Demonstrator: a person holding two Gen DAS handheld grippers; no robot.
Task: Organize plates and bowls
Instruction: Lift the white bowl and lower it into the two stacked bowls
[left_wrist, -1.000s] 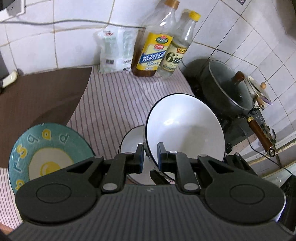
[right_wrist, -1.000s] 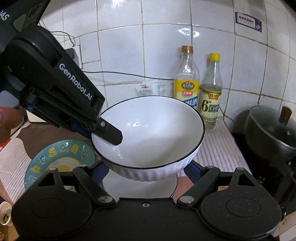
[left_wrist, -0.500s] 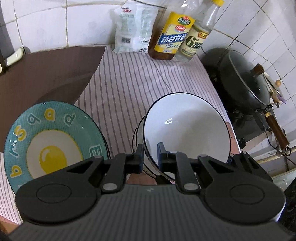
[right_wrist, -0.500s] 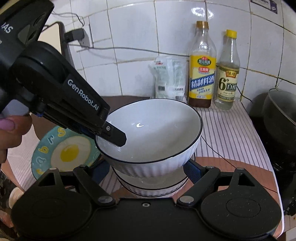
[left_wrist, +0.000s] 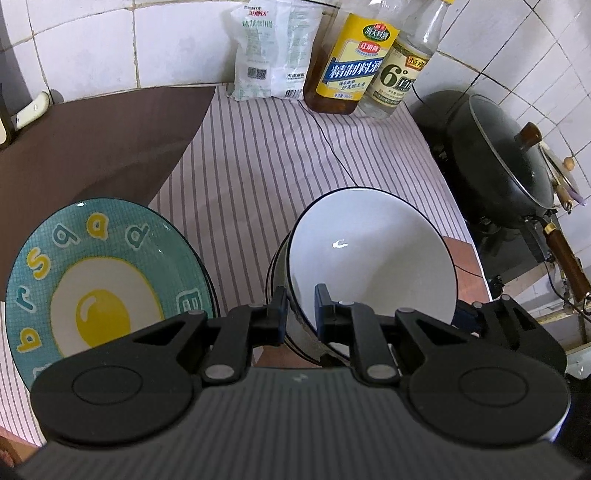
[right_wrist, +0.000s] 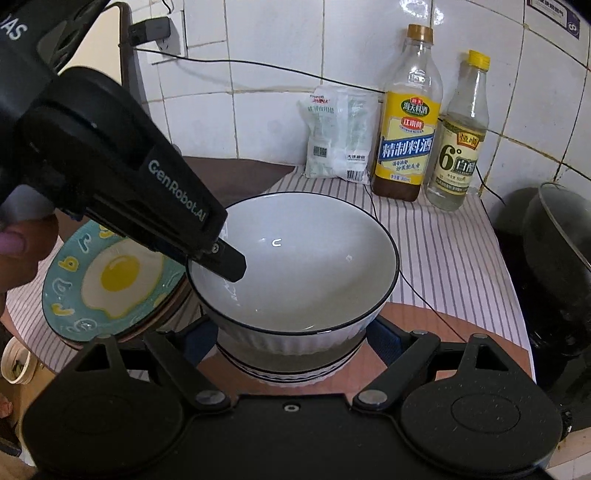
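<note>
White bowl (right_wrist: 295, 266), centre frame: glazed ceramic, rigid, slippery, breakable. Left gripper (left_wrist: 300, 314) fingers clamped on rim; right gripper (right_wrist: 291, 339) fingers spread wide, flanking base.

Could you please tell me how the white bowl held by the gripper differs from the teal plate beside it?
The white bowl is deep and plain white with a thin dark rim, whereas the teal plate is shallow and printed with a fried egg and letters. The white bowl is pinched at its rim by the left gripper and sits in another bowl; the teal plate lies untouched. Both are round and empty.
</note>
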